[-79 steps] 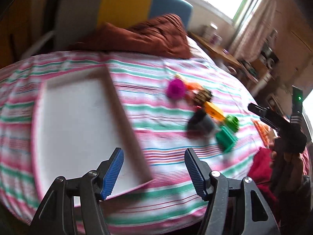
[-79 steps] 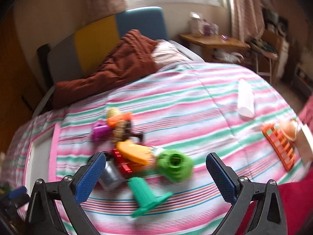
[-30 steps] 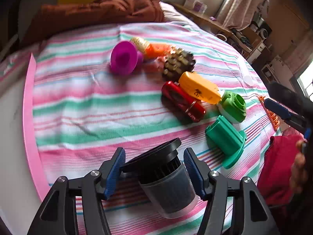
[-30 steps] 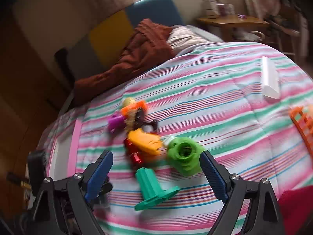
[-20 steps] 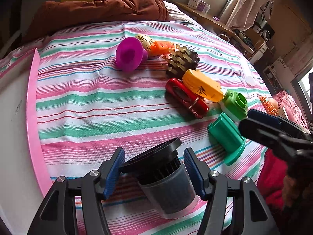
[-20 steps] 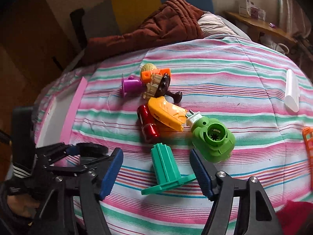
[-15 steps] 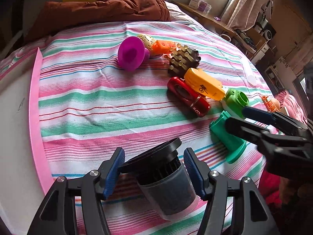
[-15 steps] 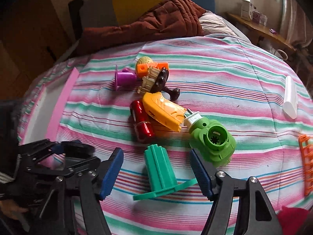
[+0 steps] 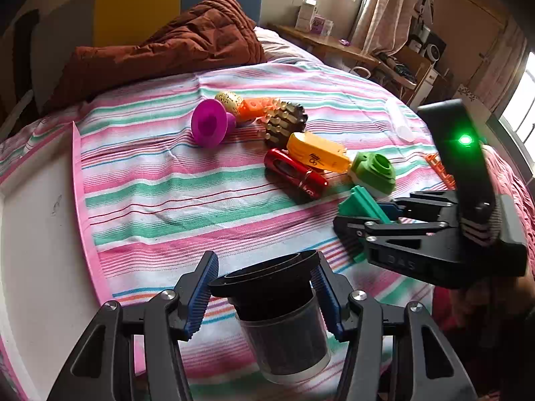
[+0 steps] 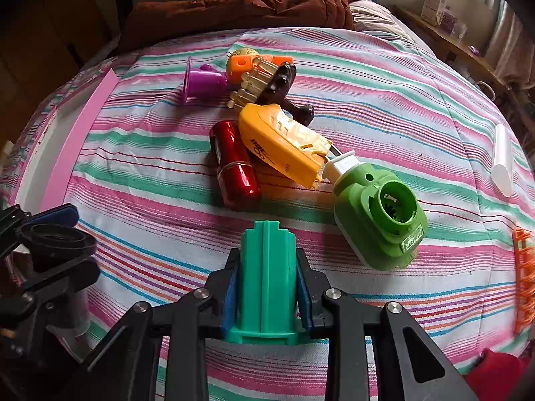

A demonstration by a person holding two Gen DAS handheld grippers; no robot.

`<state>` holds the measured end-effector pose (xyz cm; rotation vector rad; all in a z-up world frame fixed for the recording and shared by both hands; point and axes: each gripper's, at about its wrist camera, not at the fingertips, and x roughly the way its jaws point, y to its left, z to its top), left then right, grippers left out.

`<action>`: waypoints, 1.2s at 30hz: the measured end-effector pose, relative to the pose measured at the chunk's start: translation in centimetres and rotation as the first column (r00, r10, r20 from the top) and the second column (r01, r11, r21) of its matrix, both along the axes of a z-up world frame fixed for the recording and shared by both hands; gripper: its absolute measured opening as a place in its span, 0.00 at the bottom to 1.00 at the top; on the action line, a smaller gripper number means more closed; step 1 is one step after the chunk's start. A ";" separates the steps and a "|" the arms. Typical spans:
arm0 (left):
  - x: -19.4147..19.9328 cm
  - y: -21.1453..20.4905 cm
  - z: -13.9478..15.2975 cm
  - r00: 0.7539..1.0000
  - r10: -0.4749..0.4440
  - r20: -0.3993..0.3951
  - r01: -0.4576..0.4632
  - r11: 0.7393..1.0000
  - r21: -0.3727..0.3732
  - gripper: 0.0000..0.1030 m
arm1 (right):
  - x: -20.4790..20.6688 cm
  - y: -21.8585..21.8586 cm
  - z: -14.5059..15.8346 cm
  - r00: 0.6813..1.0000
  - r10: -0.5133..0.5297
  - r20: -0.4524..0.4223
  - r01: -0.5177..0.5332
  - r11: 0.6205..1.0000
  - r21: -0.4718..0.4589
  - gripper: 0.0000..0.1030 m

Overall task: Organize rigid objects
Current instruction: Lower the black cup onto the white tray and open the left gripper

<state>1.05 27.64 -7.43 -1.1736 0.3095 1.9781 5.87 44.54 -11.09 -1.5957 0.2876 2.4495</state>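
Note:
My left gripper (image 9: 264, 262) has a black filter cup (image 9: 284, 344) with a clear base between its blue pads. Its jaws are closing and press on the cup's wide black rim. My right gripper (image 10: 267, 257) is shut on a teal ribbed piece (image 10: 267, 277) that rests on the striped bedspread (image 10: 150, 173). In the left wrist view the right gripper (image 9: 361, 217) sits to the right, over that teal piece (image 9: 359, 202). Beyond lie a green block (image 10: 381, 214), a yellow case (image 10: 281, 143), a red cylinder (image 10: 234, 163), a brown brush (image 10: 277, 83), a purple cup (image 10: 200, 80) and an orange part (image 10: 247, 61).
A white tray with a pink rim (image 9: 80, 183) lies at the left edge of the bed. A brown quilt (image 9: 174, 50) is heaped at the headboard. A white tube (image 10: 501, 160) and an orange rack (image 10: 525, 284) lie at the right, a red cloth (image 10: 495, 377) at the bottom right.
My right gripper has come down over the teal piece and shut on it. My left gripper has risen a little, with the black cup still in it.

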 end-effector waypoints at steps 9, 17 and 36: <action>-1.3 -4.9 3.8 0.996 0.086 -0.011 -0.085 0.991 0.100 0.55 | 0.1 0.7 -0.1 1.000 -0.003 -0.009 0.003 1.000 -0.003 0.30; -9.4 -13.3 5.1 0.949 0.312 -0.054 -0.306 0.947 0.101 0.55 | 0.5 -0.1 -0.1 1.000 0.013 -0.016 -0.013 0.999 0.040 0.30; -25.5 -17.6 -1.0 0.867 0.485 -0.112 -0.497 0.858 -0.130 0.56 | 0.8 -0.8 -0.3 0.999 0.028 -0.037 -0.026 0.998 0.065 0.30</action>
